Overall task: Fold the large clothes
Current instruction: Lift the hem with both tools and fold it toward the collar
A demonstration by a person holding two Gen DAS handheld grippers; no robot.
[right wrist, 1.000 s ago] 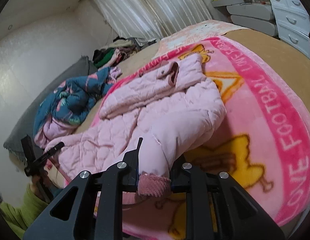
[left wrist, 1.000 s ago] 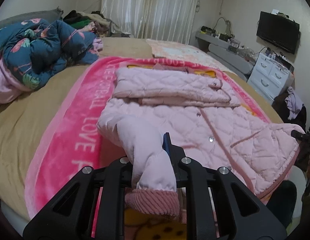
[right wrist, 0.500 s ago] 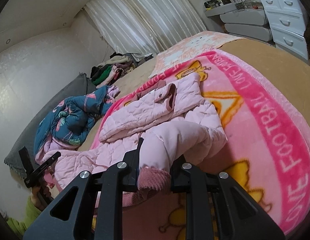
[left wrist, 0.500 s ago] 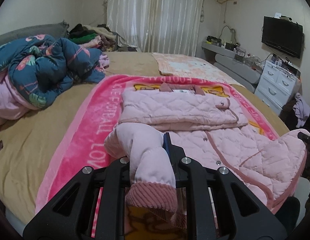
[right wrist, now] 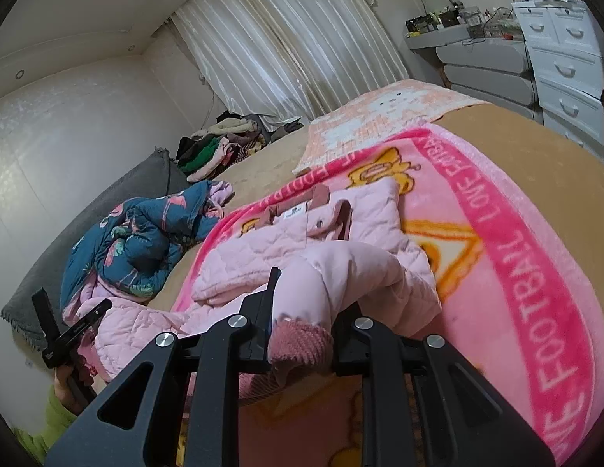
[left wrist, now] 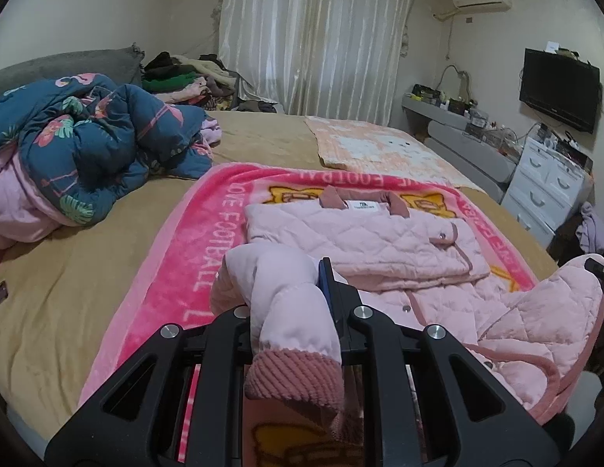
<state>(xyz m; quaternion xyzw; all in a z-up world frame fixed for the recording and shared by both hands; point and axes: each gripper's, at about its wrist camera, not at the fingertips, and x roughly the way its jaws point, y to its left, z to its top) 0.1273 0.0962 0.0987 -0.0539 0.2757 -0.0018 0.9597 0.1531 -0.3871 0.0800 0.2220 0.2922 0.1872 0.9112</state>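
Now both my tools grip a sleeve of the pink coat on the bed.

Nearest me, the left tool [left wrist: 292,303] is clamped on one sleeve [left wrist: 290,311] just above its ribbed cuff [left wrist: 298,377], and the right tool [right wrist: 302,311] pinches the other sleeve [right wrist: 341,272] the same way, both sleeves lifted off the blanket [left wrist: 177,272]. Beyond them the coat [left wrist: 380,245] lies on that pink blanket, its upper part folded flat with the collar [left wrist: 360,200] at the far end and its hem bunched up toward the right tool. Farther left sits a blue quilt [left wrist: 88,144]; past it, curtains [left wrist: 313,35].
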